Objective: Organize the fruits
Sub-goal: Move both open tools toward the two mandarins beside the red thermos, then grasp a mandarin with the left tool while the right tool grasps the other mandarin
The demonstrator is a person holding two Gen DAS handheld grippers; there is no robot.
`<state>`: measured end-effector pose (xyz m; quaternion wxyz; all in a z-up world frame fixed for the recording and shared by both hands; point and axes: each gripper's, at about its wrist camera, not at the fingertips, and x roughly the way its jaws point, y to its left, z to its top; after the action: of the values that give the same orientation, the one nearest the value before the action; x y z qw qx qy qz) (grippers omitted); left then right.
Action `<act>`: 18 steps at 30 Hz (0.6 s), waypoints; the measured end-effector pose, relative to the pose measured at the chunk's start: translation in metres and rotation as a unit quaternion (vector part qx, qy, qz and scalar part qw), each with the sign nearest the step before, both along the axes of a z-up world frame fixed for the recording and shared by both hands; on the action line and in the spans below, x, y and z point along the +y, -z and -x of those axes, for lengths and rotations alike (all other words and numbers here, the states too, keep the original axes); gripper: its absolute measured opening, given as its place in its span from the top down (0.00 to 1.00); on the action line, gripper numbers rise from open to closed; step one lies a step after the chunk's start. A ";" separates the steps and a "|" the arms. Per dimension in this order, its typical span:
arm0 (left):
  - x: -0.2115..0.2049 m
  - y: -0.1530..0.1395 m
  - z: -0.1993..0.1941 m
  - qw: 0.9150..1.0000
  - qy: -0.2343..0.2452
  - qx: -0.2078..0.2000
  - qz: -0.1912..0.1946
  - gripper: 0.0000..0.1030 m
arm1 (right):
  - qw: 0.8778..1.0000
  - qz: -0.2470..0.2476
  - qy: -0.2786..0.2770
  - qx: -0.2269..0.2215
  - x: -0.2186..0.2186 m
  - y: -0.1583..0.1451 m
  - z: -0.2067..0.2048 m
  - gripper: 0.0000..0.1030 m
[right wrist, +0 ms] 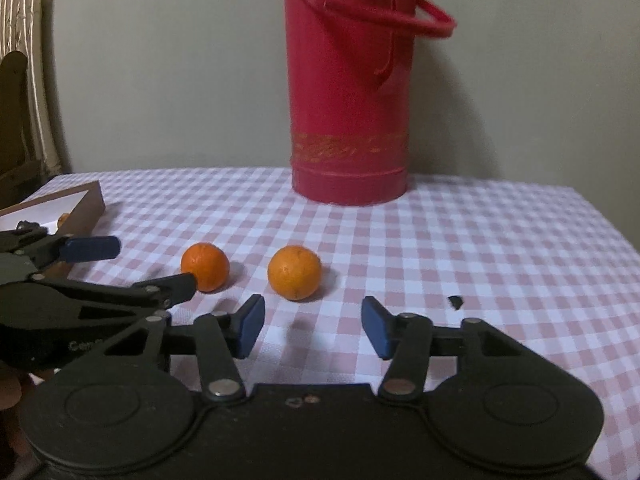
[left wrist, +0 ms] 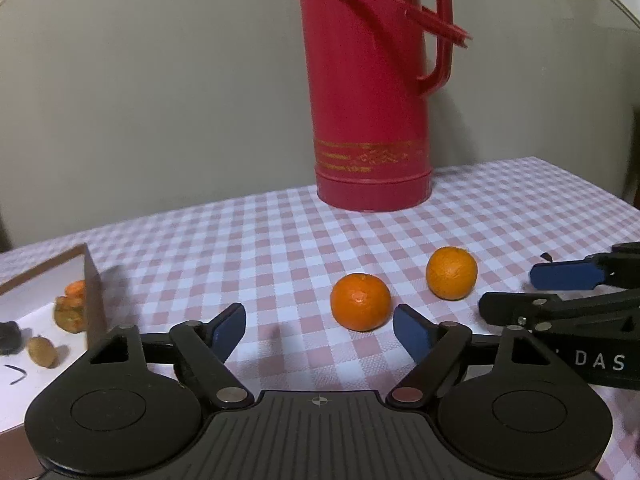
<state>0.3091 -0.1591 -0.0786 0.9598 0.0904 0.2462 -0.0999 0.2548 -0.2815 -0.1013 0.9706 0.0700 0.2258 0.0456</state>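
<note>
Two oranges lie on the checkered tablecloth. In the left wrist view the nearer orange (left wrist: 360,302) sits just beyond my left gripper (left wrist: 320,320), close to its right fingertip, and the second orange (left wrist: 452,273) lies further right. The left gripper is open with nothing between its blue pads. In the right wrist view the same fruits appear as a left orange (right wrist: 205,267) and a right orange (right wrist: 295,267). My right gripper (right wrist: 313,316) is open and empty, a short way in front of the right orange. The left gripper (right wrist: 154,264) reaches in from the left beside the left orange.
A tall red thermos jug (left wrist: 372,120) stands at the back against the wall. A shallow cardboard box (left wrist: 94,292) at the left holds orange pieces and small dark bits. A small dark scrap (right wrist: 455,301) lies on the cloth at the right. The table edge runs along the right.
</note>
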 end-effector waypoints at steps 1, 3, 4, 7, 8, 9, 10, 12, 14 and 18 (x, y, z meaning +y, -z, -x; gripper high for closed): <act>-0.001 0.001 -0.003 1.000 0.004 0.004 0.000 0.25 | 1.000 -0.003 -0.003 0.002 -0.001 0.001 -0.003 0.58; -0.003 0.002 -0.008 1.000 0.005 0.010 -0.004 0.27 | 1.000 -0.005 -0.009 0.007 -0.001 0.002 -0.008 0.60; -0.004 0.001 -0.011 1.000 0.007 0.011 -0.006 0.28 | 1.000 -0.006 -0.011 0.008 -0.001 0.003 -0.010 0.61; -0.005 0.001 -0.017 1.000 0.009 0.011 -0.009 0.29 | 1.000 -0.008 -0.017 0.008 -0.001 0.002 -0.016 0.63; -0.004 0.000 -0.020 1.000 0.010 0.013 -0.008 0.29 | 1.000 -0.010 -0.020 0.006 -0.001 0.002 -0.018 0.65; -0.004 0.000 -0.023 1.000 0.012 0.017 -0.008 0.29 | 1.000 -0.009 -0.022 0.006 -0.001 0.001 -0.021 0.66; -0.003 0.001 -0.026 1.000 0.016 0.019 -0.008 0.29 | 1.000 -0.005 -0.025 0.007 0.000 0.001 -0.024 0.66; -0.002 0.001 -0.031 0.999 0.022 0.022 -0.008 0.29 | 0.999 -0.006 -0.032 0.008 0.000 0.001 -0.028 0.66; -0.005 0.001 -0.034 0.999 0.026 0.020 -0.011 0.29 | 0.999 -0.009 -0.032 0.008 -0.001 0.002 -0.032 0.66; -0.005 0.002 -0.041 0.999 0.024 0.028 0.002 0.29 | 0.999 -0.020 -0.037 0.009 -0.004 0.003 -0.040 0.65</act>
<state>0.3499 -0.1641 -0.0810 0.9501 0.0919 0.2701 -0.1261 0.2947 -0.2854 -0.1044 0.9646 0.0814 0.2361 0.0850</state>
